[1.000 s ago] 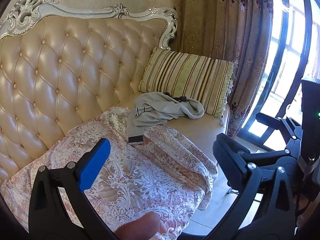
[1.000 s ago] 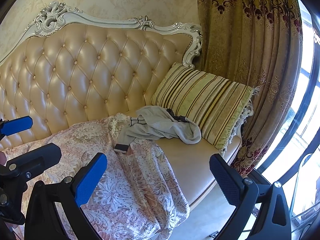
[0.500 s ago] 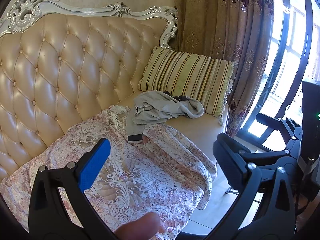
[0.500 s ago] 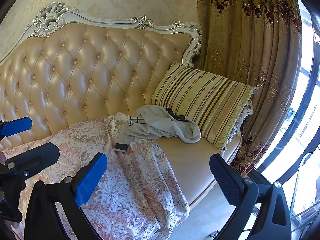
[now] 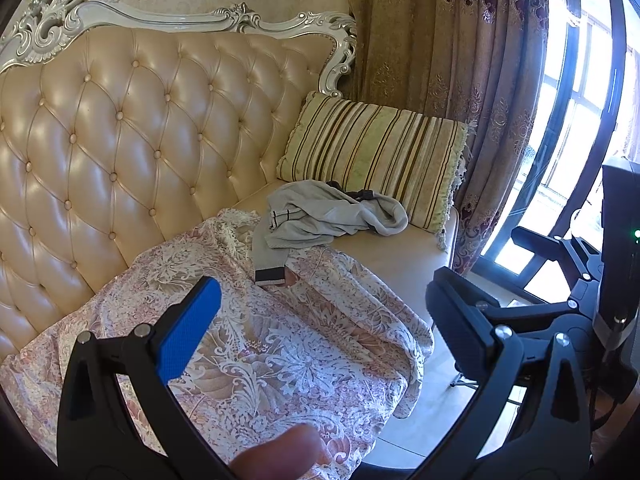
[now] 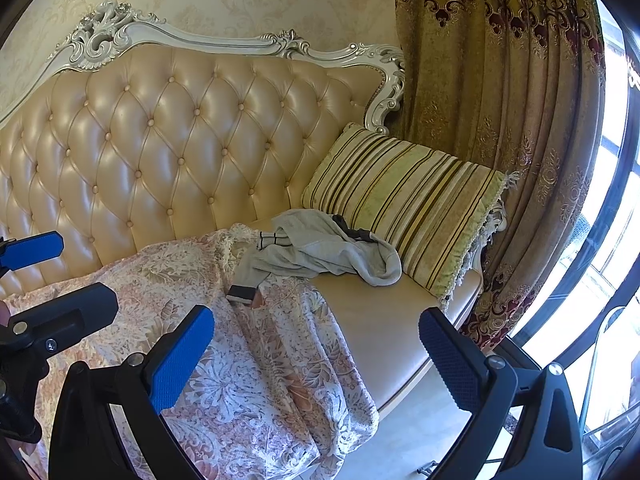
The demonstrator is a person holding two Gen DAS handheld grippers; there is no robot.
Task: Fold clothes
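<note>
Right, both tools, left tool (image 5: 324,320) and right tool (image 6: 316,352), are hovering spread wide and empty, probably lining up on the crumpled grey sweater (image 5: 320,216) lying against the striped pillow (image 5: 376,156) on the sofa (image 5: 140,128).

Sofa (image 5: 120,140) against wall. Lace throw (image 5: 280,352) over seat, front edge hanging off. Sweater (image 5: 320,216) crumpled on seat, one sleeve lying on throw, touching cushion (image 5: 380,152) behind it. Curtain (image 5: 460,60) right of sofa; window (image 5: 580,100) beyond.

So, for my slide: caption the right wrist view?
Open right hand-held gripper faces a crumpled grey garment on a sofa.
</note>
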